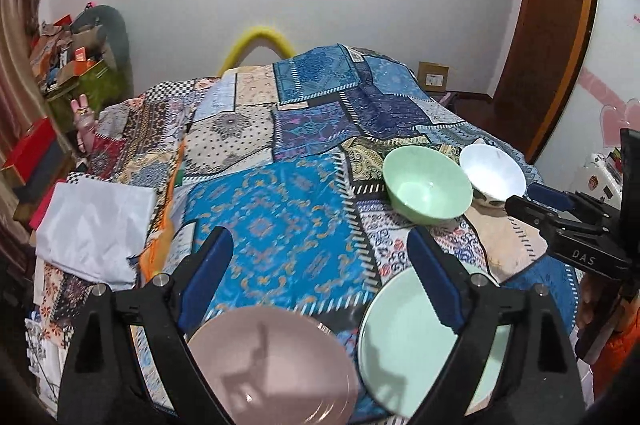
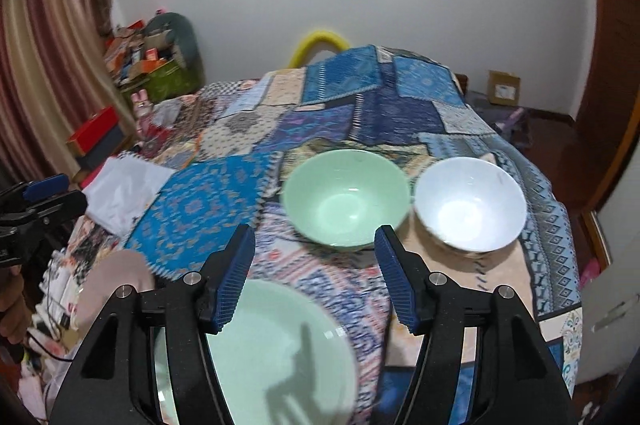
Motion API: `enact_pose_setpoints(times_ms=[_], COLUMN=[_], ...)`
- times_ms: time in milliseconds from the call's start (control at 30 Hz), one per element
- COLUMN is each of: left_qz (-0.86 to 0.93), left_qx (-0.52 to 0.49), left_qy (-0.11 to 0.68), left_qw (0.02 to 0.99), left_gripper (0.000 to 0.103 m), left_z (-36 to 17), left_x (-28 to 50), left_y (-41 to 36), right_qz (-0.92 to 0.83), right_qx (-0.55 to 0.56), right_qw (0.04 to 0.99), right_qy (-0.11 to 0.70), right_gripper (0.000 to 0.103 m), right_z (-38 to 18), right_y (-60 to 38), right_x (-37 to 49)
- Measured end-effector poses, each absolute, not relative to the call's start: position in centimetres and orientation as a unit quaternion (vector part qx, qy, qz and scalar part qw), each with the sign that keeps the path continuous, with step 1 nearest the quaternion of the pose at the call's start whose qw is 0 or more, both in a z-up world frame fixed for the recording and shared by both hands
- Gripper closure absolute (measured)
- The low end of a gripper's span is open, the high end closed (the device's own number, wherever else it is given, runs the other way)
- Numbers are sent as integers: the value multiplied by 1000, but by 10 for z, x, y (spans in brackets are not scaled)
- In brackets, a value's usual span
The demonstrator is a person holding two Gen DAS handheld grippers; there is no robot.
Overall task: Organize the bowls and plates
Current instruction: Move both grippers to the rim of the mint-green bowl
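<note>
Both my grippers hang empty over the patchwork bedspread [image 1: 280, 225], left gripper [image 1: 320, 265] spread wide above the pink plate [image 1: 276, 365], right gripper [image 2: 316, 265] parted above the green plate [image 2: 280, 345].

The pink plate [image 1: 276, 369] is cut off at the bottom; a black finger [image 1: 500, 353] hides part of the green plate [image 1: 404, 357]

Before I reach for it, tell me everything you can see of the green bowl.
The green bowl is pale mint, smooth and glossy like glazed ceramic or melamine, round and deep with a plain rim. It sits upright and empty on the patchwork cloth, with a small highlight on its inner base. The white bowl stands close beside it on its right; whether their rims touch cannot be told. The green plate lies nearer the camera, apart from it. No gripper touches it.
</note>
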State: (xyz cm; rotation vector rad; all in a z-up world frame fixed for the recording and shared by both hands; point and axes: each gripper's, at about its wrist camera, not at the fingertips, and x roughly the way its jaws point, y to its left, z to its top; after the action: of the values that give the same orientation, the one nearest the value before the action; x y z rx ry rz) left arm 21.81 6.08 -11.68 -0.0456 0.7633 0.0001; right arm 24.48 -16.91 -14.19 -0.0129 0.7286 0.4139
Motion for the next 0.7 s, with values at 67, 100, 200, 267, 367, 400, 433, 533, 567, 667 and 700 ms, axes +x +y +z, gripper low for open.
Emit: enact_pose_setpoints(times_ms=[67,100,200,267,367,400,433,533,567,667,700], left_qz=[-4,-6,-17,-22,-39,-45,-48,-56,-60,-66,-65], left_qx=[-20,-19,-14,-12,-11,-9,-7,-5,-6,-11,-15], left_qy=[380,384,393,398,407,411,414,425,430,439,441], left_qw=[925,923,919,917,912,911,909,903,901,896,895], left_gripper=[13,13,13,13,13,13,13,13,13,13,13], left_z=[-122,-125,-133,-140,-152,-157,-161,-173,-177,-186,-190], left_x=[233,240,261,273,291,299,304,320,326,338,342], left_y=[55,52,44,39,32,29,27,23,22,21,21], right_qz=[193,191,181,174,166,163,161,167,168,175,176], right_qx=[3,7,16,23,29,30,32,34,35,36,35], right_qw=[912,911,907,904,900,898,896,889,887,882,881], right_qy=[362,366,380,389,402,408,411,425,428,437,439], right_gripper=[44,44,44,45,45,45,45,53,59,64,65], right_z=[-149,-152,-165,-176,-191,-197,-201,-214,-216,-224,-226], right_y=[-176,-179,-186,-190,-192,-192,-192,-190,-189,-187,-187], right_x=[257,262,278,291,305,312,317,329,331,336,336])
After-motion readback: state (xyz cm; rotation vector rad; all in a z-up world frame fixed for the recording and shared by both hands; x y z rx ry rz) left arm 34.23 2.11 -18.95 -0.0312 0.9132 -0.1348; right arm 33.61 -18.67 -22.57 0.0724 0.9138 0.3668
